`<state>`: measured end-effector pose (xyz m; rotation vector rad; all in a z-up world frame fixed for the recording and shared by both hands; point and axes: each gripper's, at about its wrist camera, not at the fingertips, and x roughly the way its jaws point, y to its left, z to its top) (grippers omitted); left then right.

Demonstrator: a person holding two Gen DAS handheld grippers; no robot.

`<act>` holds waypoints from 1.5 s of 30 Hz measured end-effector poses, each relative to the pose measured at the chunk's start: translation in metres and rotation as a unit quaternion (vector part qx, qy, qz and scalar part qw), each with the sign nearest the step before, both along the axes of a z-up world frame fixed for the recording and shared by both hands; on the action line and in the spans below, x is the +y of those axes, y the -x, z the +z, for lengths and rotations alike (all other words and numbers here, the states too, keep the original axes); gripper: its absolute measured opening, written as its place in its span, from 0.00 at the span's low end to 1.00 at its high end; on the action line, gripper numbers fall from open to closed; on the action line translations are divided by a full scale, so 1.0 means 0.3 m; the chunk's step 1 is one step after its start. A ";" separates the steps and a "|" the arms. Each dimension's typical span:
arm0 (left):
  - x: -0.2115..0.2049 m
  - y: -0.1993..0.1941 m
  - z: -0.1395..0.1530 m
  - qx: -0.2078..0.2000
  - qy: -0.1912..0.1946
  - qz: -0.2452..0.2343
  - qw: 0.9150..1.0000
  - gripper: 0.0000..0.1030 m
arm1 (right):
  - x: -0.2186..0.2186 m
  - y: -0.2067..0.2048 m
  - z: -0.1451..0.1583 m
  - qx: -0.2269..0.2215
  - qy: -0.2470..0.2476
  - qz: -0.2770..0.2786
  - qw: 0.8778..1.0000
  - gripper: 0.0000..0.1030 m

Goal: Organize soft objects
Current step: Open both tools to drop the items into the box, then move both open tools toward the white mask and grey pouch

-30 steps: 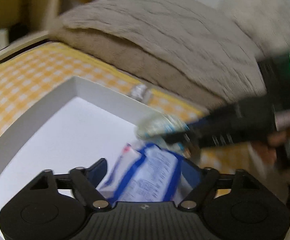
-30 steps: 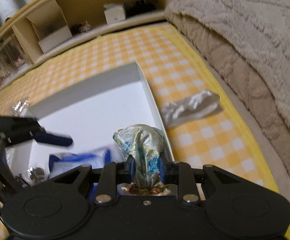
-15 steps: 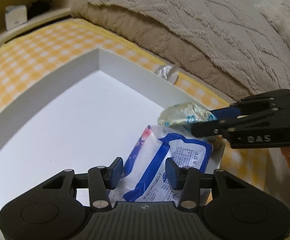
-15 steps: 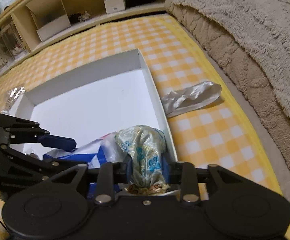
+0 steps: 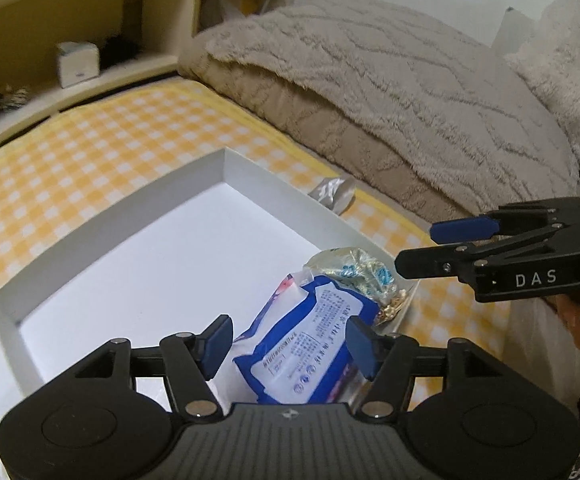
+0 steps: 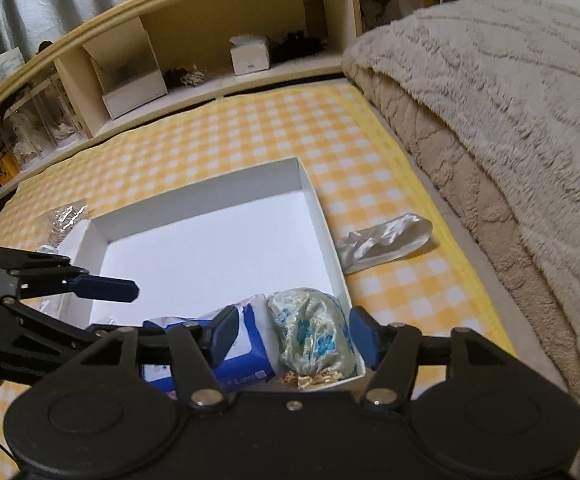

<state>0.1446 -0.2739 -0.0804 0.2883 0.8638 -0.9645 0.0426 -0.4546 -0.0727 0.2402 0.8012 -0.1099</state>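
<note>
A blue-and-white wipes pack (image 5: 314, 332) (image 6: 246, 344) lies in the near corner of a shallow white box (image 5: 130, 216) (image 6: 322, 216). Beside it, in the corner itself, sits a pale floral pouch (image 5: 354, 272) (image 6: 310, 328). My left gripper (image 5: 290, 340) hovers just above the pack, jaws opening, pads off it. My right gripper (image 6: 293, 334) straddles the pouch without touching, its jaws opening too. Each gripper appears in the other's view: the right gripper (image 5: 418, 246) over the box's right edge, the left fingers (image 6: 106, 286) over its left side.
A white satin cloth (image 6: 386, 240) (image 5: 332, 192) lies on the yellow checked sheet right of the box. A thick beige blanket (image 6: 510, 120) rises along the right. A crinkled clear bag (image 6: 64, 216) sits at the box's far left corner. Shelves with a small white box (image 6: 250, 54) run behind.
Both grippers have let go and lifted. The right one released the floral pouch and the left one the wipes pack. Both things now rest in the box corner.
</note>
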 end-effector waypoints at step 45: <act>0.417 0.420 0.352 -0.056 0.058 0.193 0.978 1.00 | 0.241 0.438 0.324 -0.080 0.042 0.011 0.996 1.00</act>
